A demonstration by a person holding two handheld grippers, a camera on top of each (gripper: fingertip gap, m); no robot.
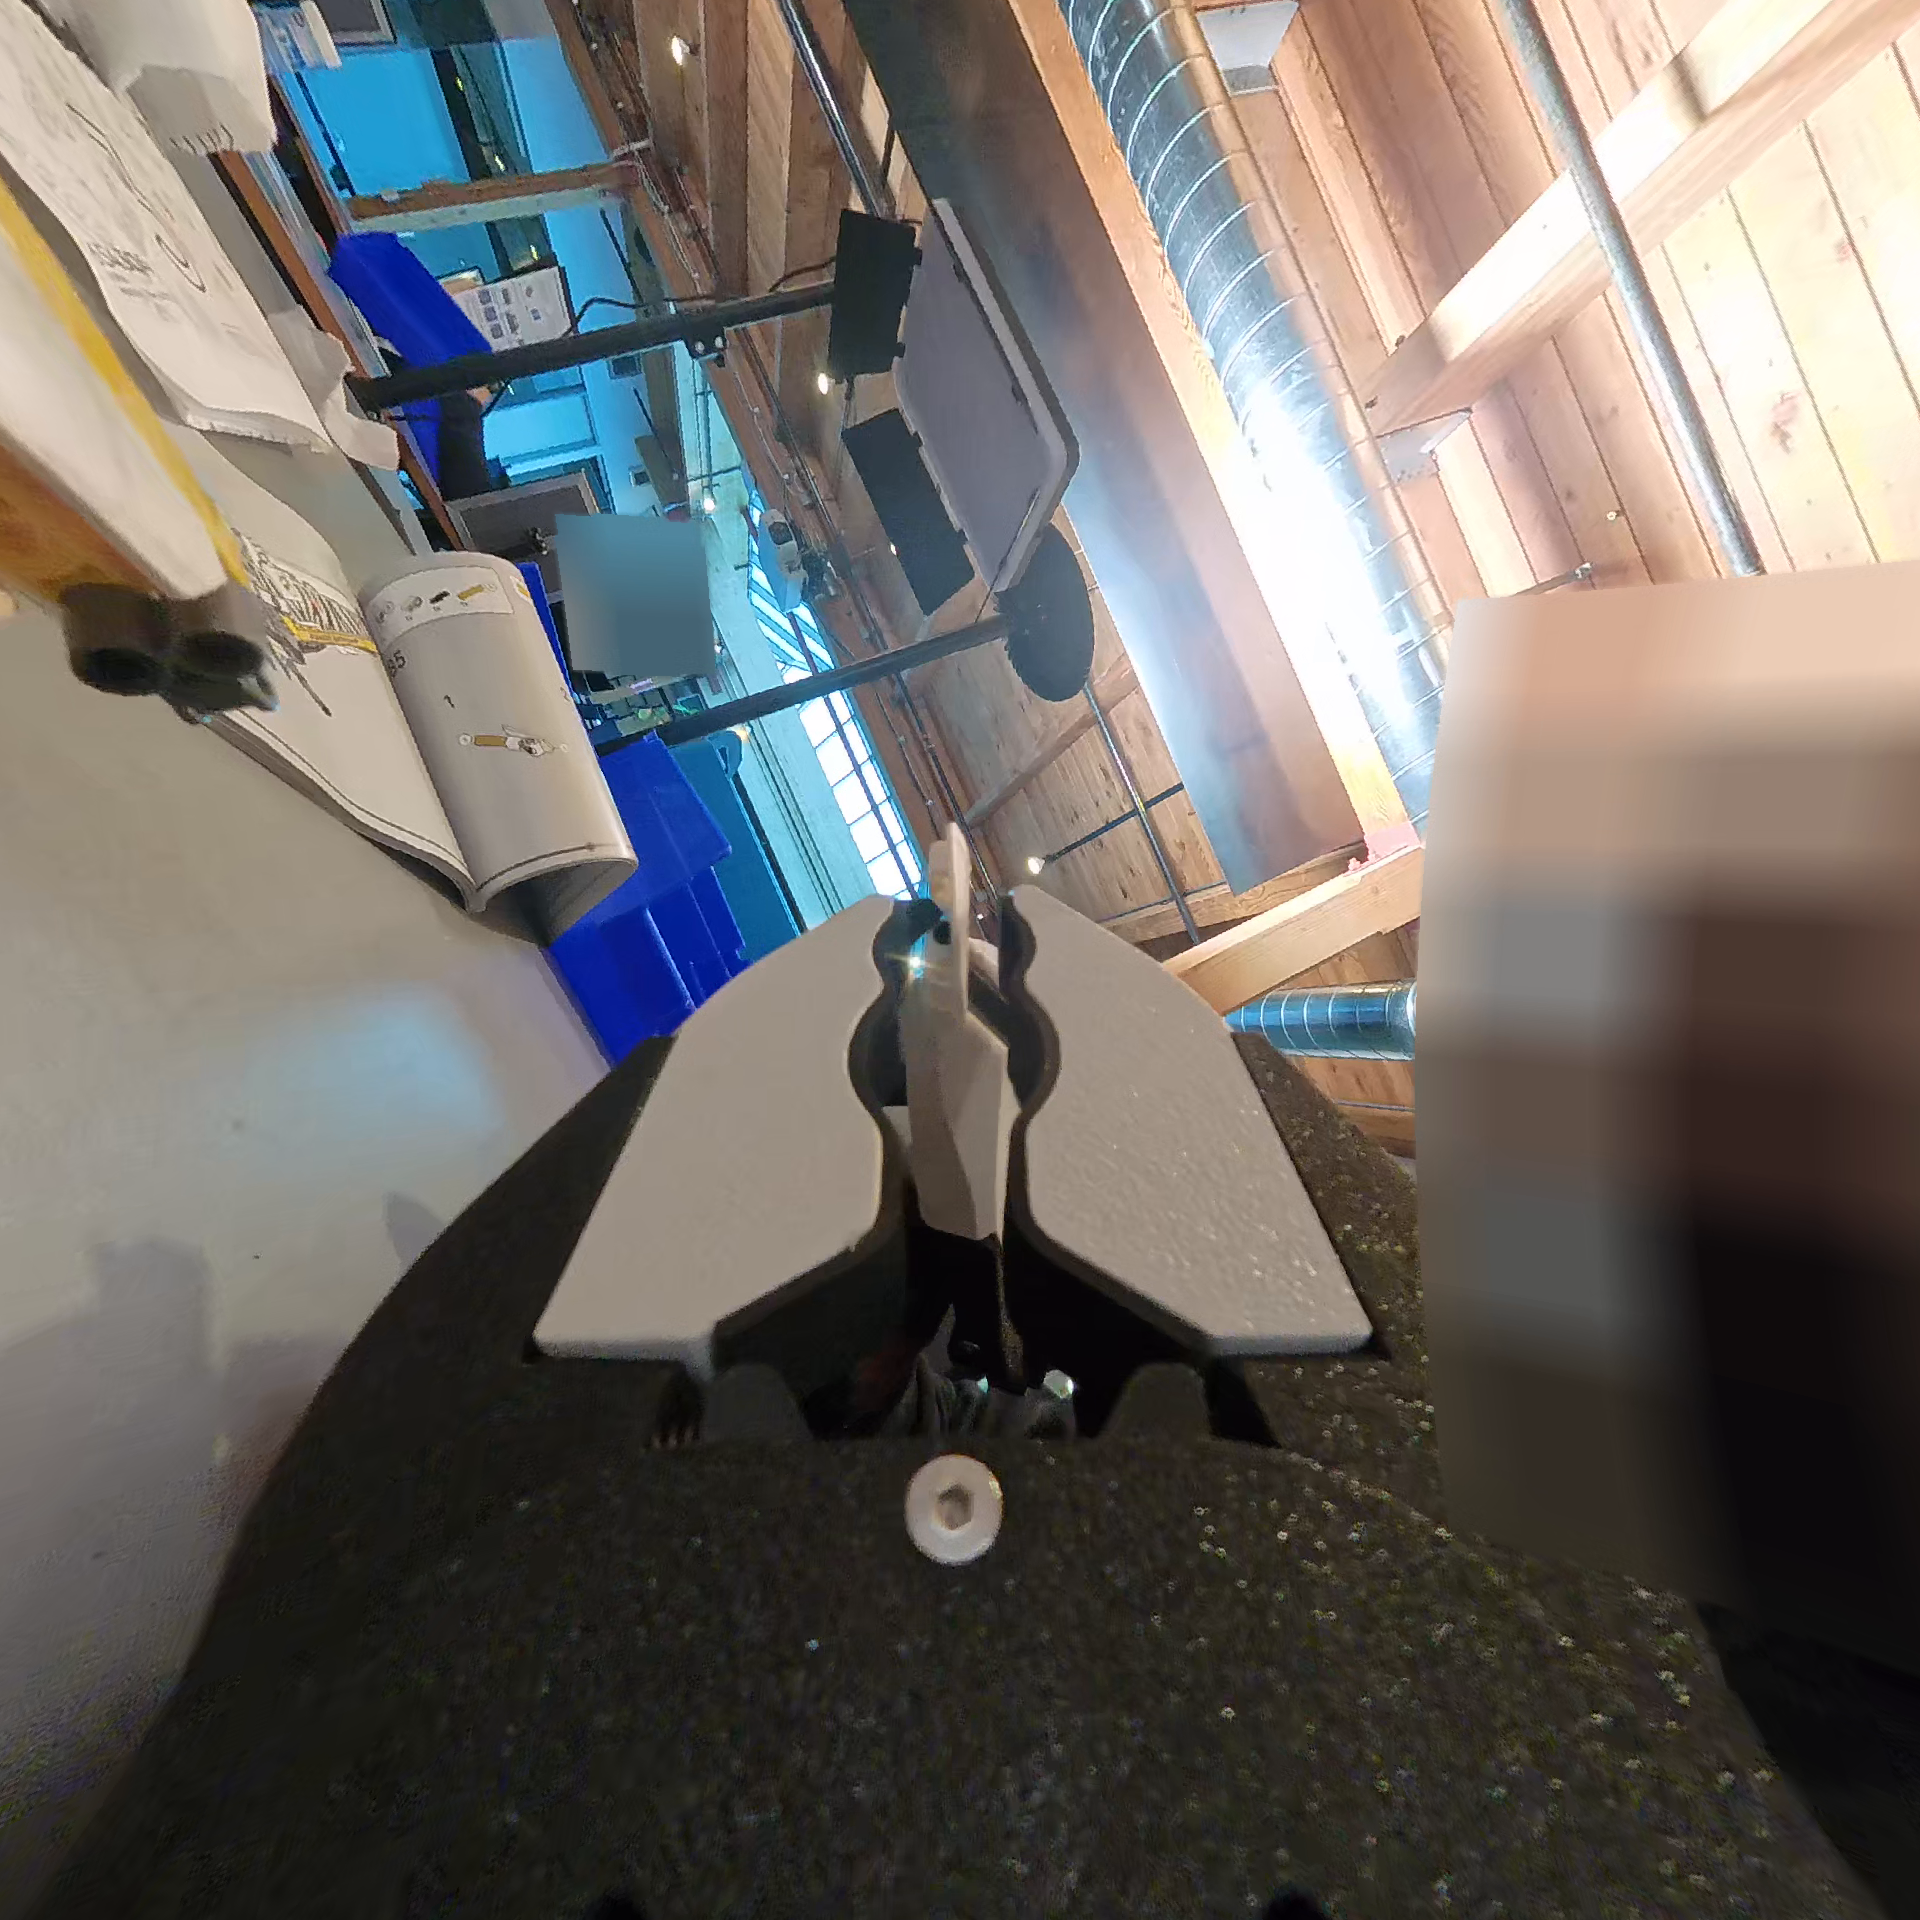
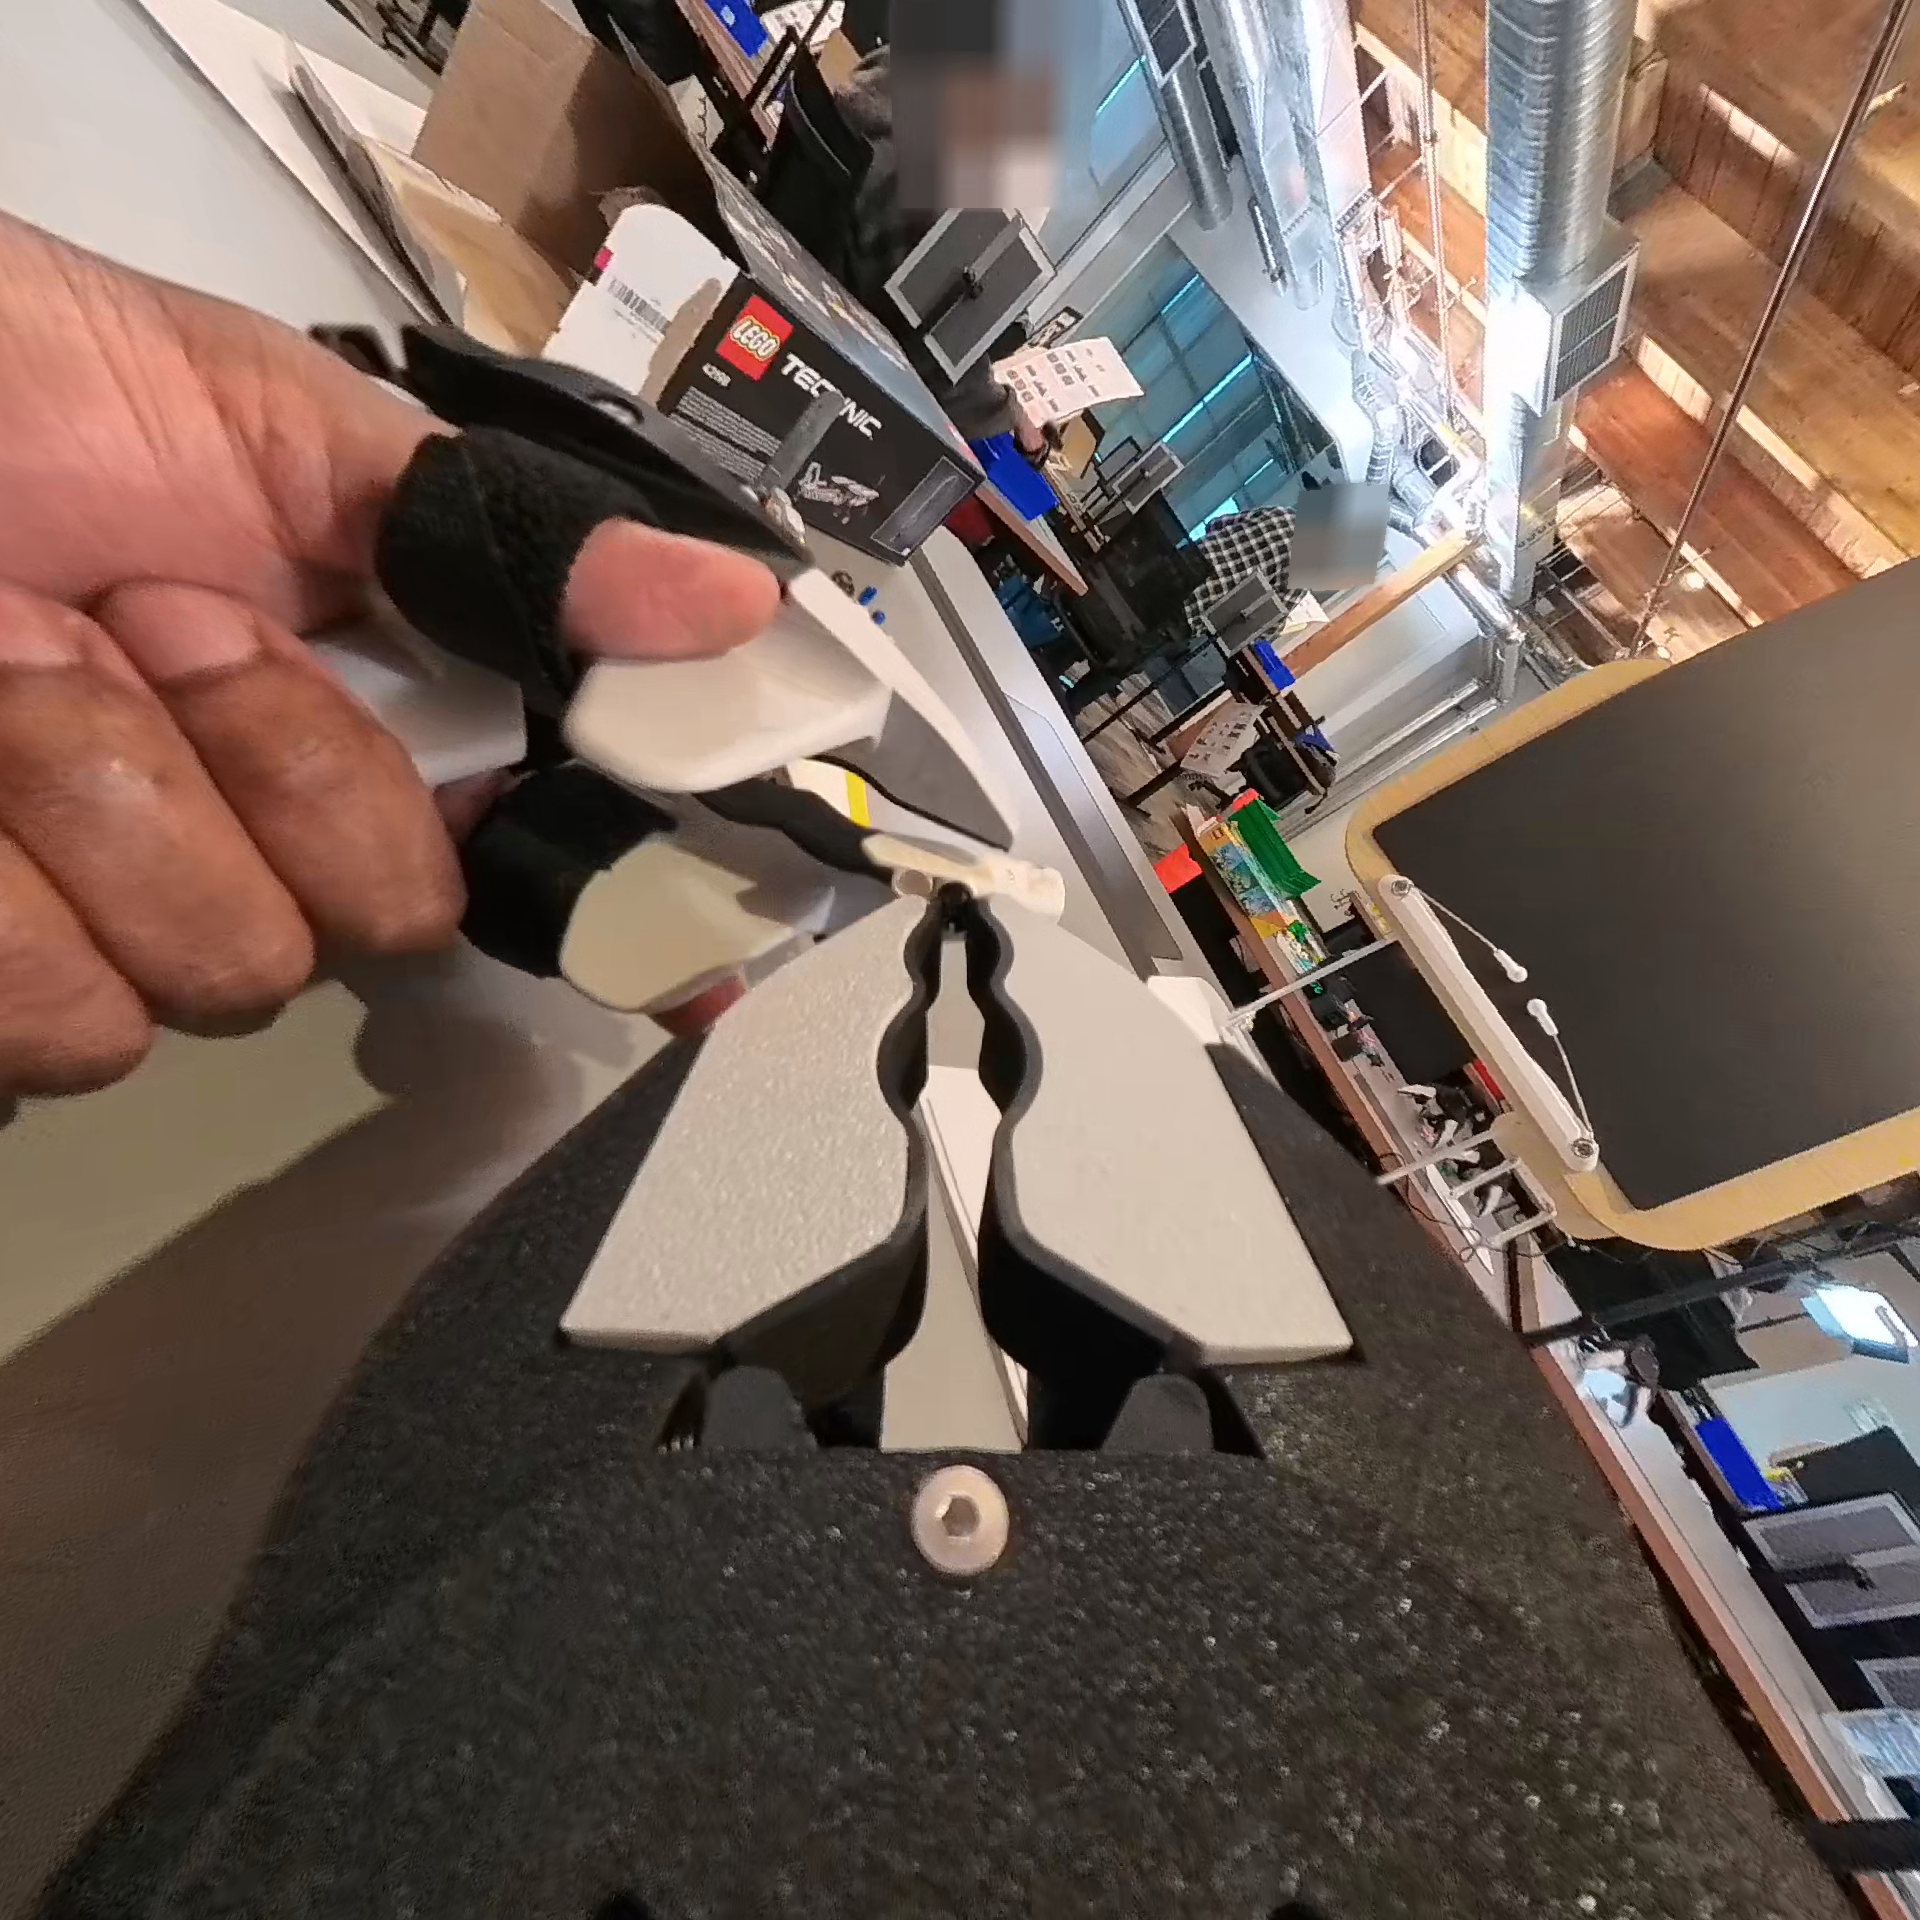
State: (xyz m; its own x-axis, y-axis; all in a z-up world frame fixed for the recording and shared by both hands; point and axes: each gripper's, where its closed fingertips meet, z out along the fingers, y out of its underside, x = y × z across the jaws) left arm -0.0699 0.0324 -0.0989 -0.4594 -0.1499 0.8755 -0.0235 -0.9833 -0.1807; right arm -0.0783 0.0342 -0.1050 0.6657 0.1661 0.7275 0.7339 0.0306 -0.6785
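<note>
White beam between left gripper jaws

- The right gripper, its grey fingers nearly closed, pinches a small black pin at the tips.
- That pin meets a pale slim plastic beam, clamped by the left gripper in a hand.
- A black printed cardboard box lies on the table behind.

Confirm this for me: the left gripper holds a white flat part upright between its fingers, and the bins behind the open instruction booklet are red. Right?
Not quite. The left wrist view shows the bins behind the open instruction booklet are blue, not red. The left gripper does hold the white flat part upright between its fingers.
</note>
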